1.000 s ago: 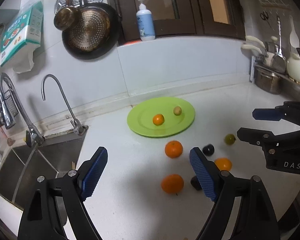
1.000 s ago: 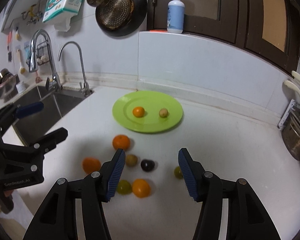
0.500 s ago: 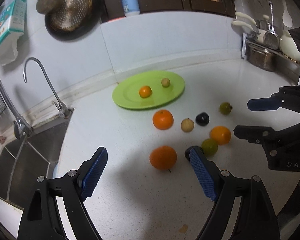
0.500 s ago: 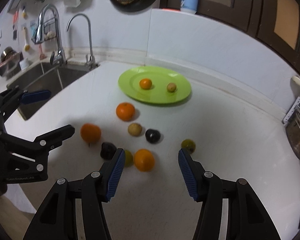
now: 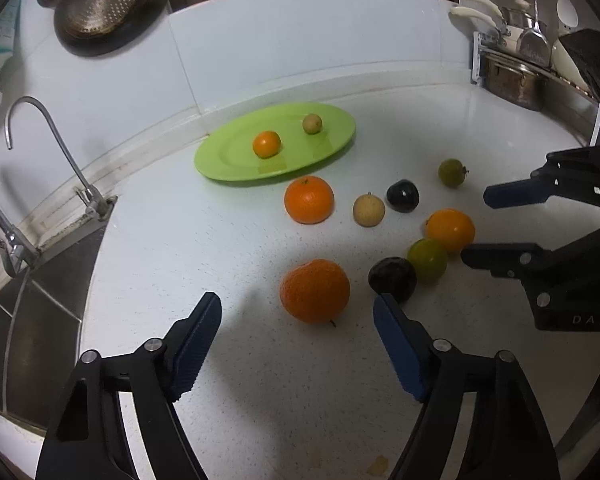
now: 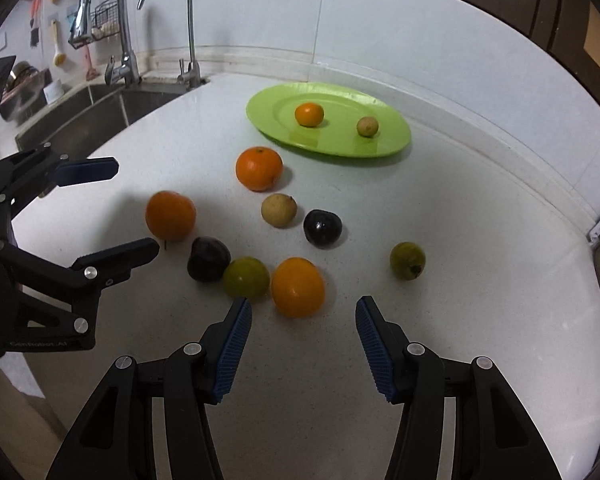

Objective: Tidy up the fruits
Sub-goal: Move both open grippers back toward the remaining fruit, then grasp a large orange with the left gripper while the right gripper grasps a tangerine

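Two grippers hover over loose fruit on the worktop (image 5: 172, 240), the left gripper (image 5: 298, 330), jaws just narrowed yet empty, framing an orange (image 5: 315, 290) at lower centre, the right gripper (image 6: 303, 330) gaping before another orange (image 6: 297, 286); next, closing, then carrying to the green plate (image 5: 220, 160).

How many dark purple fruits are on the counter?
2. One dark purple fruit sits mid-cluster beside the tan fruit; the other touches the green fruit. None looks hidden.

Clustered fruits (image 6: 246, 276) seemingly touching; bare counter (image 6: 480, 240) rightward
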Demonstrator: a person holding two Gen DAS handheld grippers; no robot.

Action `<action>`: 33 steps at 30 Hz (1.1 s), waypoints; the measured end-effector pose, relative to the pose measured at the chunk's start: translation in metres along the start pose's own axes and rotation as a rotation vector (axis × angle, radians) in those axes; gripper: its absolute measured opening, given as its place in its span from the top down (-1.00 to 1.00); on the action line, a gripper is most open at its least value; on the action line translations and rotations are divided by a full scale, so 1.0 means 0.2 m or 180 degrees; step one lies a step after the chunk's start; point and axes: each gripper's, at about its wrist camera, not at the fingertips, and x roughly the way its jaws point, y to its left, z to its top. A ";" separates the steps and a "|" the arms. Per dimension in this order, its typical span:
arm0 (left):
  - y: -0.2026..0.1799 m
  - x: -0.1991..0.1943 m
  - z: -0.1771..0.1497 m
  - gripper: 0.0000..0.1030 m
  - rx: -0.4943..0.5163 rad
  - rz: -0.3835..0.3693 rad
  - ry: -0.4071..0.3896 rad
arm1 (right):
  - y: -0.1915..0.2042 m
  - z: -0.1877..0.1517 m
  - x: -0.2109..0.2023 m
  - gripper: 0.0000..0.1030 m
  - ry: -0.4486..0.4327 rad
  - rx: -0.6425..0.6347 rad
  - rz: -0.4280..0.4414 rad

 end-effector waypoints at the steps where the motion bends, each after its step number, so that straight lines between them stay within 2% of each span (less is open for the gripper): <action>1: 0.00 0.01 0.00 -0.42 0.0003 -0.0020 0.0023 | 0.00 0.00 0.01 -0.03 0.0006 -0.0007 -0.0013; 14: 0.01 0.08 0.03 -0.06 0.0037 -0.0210 0.0104 | -0.01 0.01 0.08 0.19 0.0082 0.0029 0.0054; 19: 0.01 0.08 0.04 0.21 0.0027 -0.0285 0.0119 | -0.01 0.02 0.10 0.31 0.0062 0.0058 0.0116; 33: 0.05 -0.01 0.05 0.22 -0.0172 -0.0288 0.0065 | -0.02 0.03 0.03 0.36 -0.0084 0.0213 0.0138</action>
